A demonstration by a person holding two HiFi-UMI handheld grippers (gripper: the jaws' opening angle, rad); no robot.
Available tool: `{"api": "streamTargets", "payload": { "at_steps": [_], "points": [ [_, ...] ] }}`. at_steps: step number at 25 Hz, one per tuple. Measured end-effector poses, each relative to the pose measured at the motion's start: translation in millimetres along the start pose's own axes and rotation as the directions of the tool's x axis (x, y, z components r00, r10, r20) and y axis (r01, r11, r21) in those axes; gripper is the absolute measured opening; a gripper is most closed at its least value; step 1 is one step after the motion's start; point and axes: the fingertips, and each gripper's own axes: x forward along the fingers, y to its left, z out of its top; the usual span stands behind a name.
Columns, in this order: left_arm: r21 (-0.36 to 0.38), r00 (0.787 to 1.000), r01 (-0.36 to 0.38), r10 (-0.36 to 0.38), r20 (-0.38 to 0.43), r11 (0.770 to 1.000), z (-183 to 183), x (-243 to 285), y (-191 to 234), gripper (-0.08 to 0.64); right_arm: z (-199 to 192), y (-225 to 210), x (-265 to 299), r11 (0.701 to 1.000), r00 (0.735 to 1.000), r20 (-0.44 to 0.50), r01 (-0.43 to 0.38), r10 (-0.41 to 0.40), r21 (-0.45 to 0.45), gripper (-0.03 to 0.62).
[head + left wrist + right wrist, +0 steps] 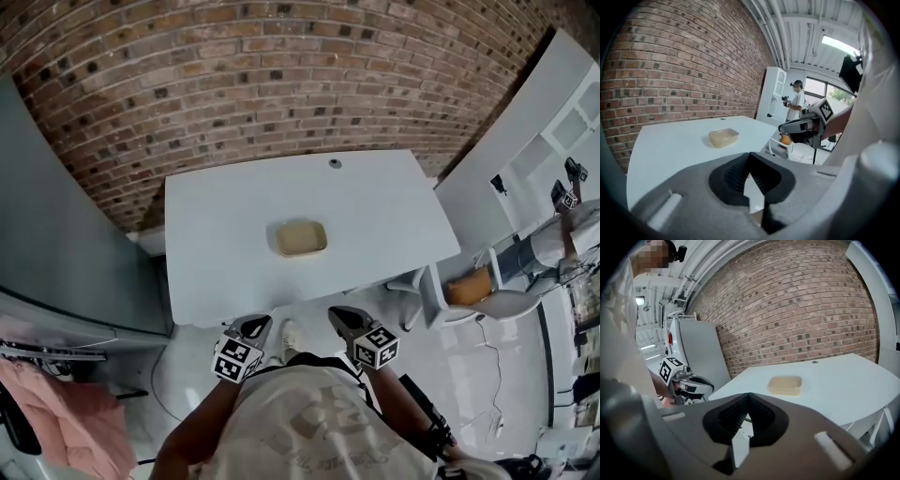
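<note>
A shallow tan container [301, 238] sits alone near the middle of the white table [216, 244]. It also shows in the left gripper view as the container [723, 137] and in the right gripper view as the container [785, 384]. My left gripper [255, 328] and right gripper [345, 322] hang side by side off the table's near edge, close to my body. Both point toward the table. The left gripper [750, 157] has its jaw tips together with nothing between them. The right gripper [749, 397] is shut and empty too.
A brick wall [234, 84] runs behind the table. A grey cabinet [56, 234] stands at the left, with pink cloth [66, 412] below it. A white chair [441, 291] holding something orange is at the table's right. Another person [796, 105] stands far off by a white cupboard.
</note>
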Motion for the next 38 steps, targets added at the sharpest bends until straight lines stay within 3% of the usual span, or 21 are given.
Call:
{"api": "streamTargets", "payload": {
  "at_steps": [8,12,18,38],
  "points": [
    [0.000,1.000,-0.019,0.019,0.011,1.000,21,16,33,0.002,29,-23,45,0.997,0.998,-0.028,-0.055,0.054,-0.049,0.008],
    [-0.004,1.000,0.009,-0.009,-0.012,1.000,21,18,34,0.002,29,-28,56,0.997,0.996,-0.059,-0.066,0.063,-0.046,0.008],
    [-0.008,1.000,-0.019,0.019,-0.022,1.000,34,36,51,0.002,57,-49,94,0.990,0.991,-0.066,-0.122,0.118,-0.064,0.009],
    [-0.053,0.992,-0.098,0.094,-0.084,0.994,62,99,75,0.002,67,-122,145,0.963,0.958,-0.158,-0.255,0.239,-0.091,0.008]
  ]
}}
